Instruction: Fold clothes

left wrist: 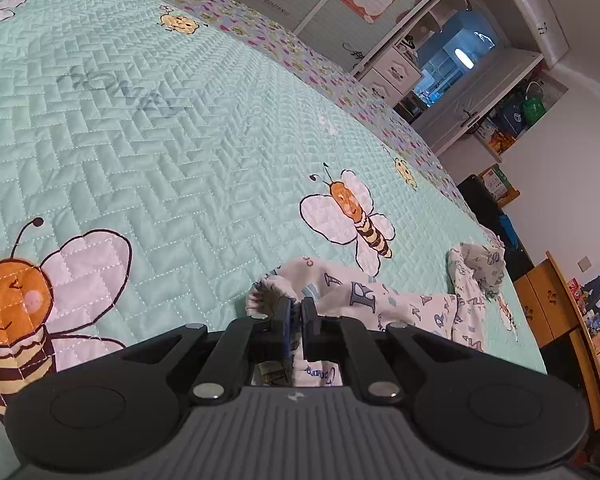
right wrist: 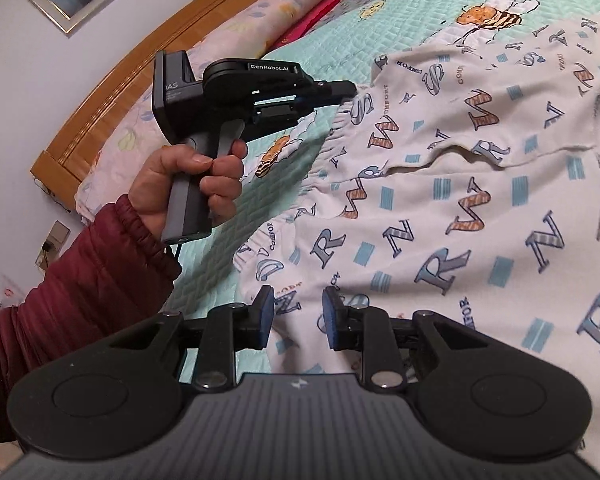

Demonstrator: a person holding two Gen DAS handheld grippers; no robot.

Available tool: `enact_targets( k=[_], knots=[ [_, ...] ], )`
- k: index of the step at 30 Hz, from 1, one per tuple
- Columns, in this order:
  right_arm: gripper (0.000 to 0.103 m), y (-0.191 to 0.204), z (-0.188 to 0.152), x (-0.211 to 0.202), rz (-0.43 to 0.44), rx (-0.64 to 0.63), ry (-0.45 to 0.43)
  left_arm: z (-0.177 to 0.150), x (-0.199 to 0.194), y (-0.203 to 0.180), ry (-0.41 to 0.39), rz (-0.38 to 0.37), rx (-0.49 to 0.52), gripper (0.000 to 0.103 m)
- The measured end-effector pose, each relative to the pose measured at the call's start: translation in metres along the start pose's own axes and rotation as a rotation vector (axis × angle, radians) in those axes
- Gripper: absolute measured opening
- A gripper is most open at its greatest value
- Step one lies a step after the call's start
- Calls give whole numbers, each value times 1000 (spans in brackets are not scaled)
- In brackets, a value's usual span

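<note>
White cotton garment (left wrist: 412, 304) lies at the bed (left wrist: 160, 128) edge; the left hand-held gripper (left wrist: 296, 320) is clamped on its hem, with wide free quilt beyond. In the right view, the right hand-held gripper (right wrist: 300, 316) stands narrowly apart over the garment (right wrist: 460, 200) edge, gripping nothing.

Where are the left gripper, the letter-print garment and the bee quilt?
left gripper (left wrist: 295, 322), left wrist view, between its fingertips, shut on cloth.
letter-print garment (right wrist: 460, 200), right wrist view, middle of the fabric.
bee quilt (left wrist: 160, 120), left wrist view, bare green part.
</note>
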State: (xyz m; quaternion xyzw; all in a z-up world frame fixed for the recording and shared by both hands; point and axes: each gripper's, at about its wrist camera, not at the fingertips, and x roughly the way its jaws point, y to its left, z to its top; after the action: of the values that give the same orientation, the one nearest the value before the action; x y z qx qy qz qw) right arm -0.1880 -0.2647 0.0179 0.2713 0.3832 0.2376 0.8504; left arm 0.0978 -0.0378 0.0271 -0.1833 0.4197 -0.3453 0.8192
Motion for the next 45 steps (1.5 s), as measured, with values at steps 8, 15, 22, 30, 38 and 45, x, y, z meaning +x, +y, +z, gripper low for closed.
enact_targets(
  k=[8,15,22,30,38,45],
  knots=[
    [34,1,1,0,5,14,-9,17,-4,8,-115,41,-91,3],
    [49,7,2,5,-27,-20,-50,12,19,23,-97,87,-134,4],
    [49,-5,17,-13,-14,45,-85,2,-23,35,-129,123,-170,10],
    [50,-68,57,-72,-325,198,-292,-60,-99,-16,-94,-60,-3,31],
    [49,-105,73,-59,-293,269,-217,-104,-64,-51,48,-1,137,36],
    [4,-116,69,-62,-301,276,-212,-103,-57,-29,73,89,100,3]
  ],
)
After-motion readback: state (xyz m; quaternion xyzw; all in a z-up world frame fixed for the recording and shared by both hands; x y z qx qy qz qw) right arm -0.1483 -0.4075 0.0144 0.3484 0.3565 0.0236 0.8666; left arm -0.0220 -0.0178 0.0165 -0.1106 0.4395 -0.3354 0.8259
